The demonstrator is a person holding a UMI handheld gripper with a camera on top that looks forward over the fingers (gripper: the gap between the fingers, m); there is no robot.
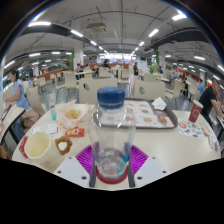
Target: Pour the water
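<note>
Left of the gripper [111, 163], a cup [38, 146] stands on the table [170, 150] — the likely target for pouring. The water bottle [111, 125] stands upright between the fingers, long axis vertical, blue cap [111, 97] on top; both pads [86, 157] appear pressed against its base. Its red label band shows no legible writing. To the right — a tray [150, 118], well apart.
</note>
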